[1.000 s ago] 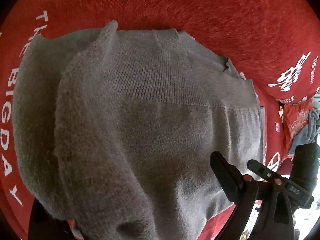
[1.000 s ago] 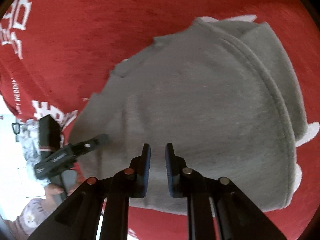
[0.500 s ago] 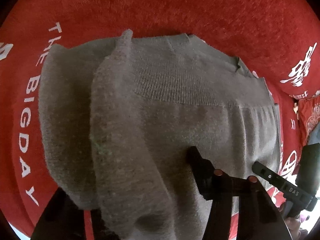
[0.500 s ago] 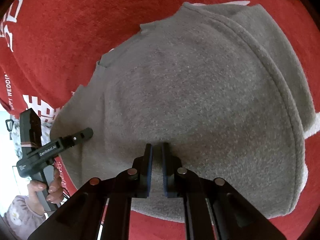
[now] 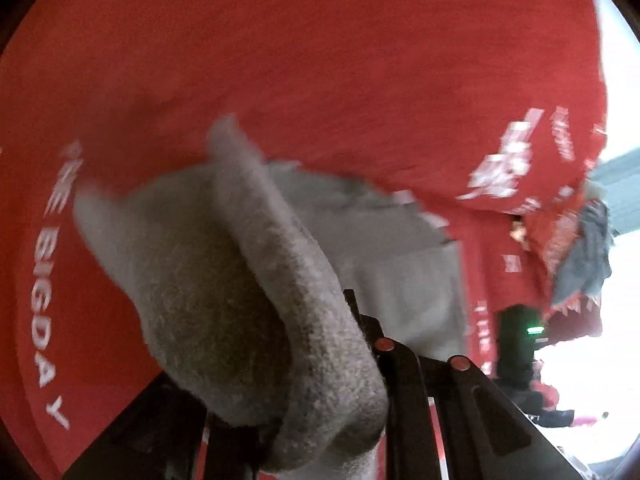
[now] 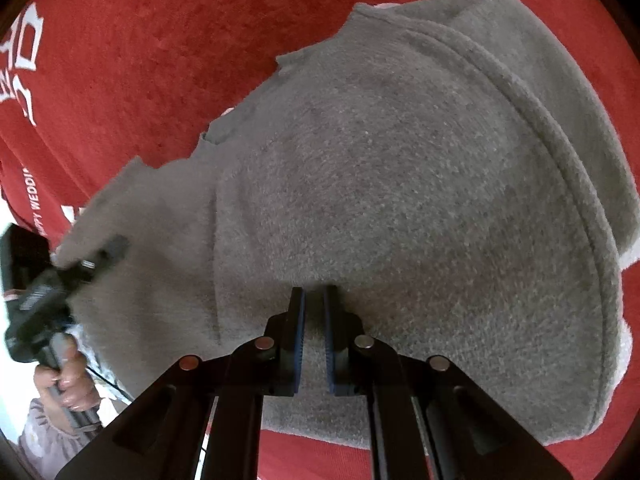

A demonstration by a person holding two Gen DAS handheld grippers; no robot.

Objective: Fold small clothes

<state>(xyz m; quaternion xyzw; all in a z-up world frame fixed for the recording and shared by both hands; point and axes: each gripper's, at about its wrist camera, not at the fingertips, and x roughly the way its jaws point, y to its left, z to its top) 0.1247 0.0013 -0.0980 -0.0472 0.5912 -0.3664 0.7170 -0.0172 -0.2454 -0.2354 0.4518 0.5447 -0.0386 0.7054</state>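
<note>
Grey sweater, folded, on red cloth: left gripper clamps its raised fold, right gripper nearly closed, pressing fabric at fingertips; risk: fold slips, unrolls.

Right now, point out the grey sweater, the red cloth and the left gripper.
grey sweater [image 6: 400, 184]: right wrist view, middle of its knit body.
red cloth [image 6: 152, 40]: right wrist view, bare patch.
left gripper [image 6: 114, 246]: right wrist view, its fingertips.

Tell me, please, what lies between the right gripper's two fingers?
In the right wrist view, a pinched ridge of the grey sweater fills the narrow gap of the right gripper.
</note>
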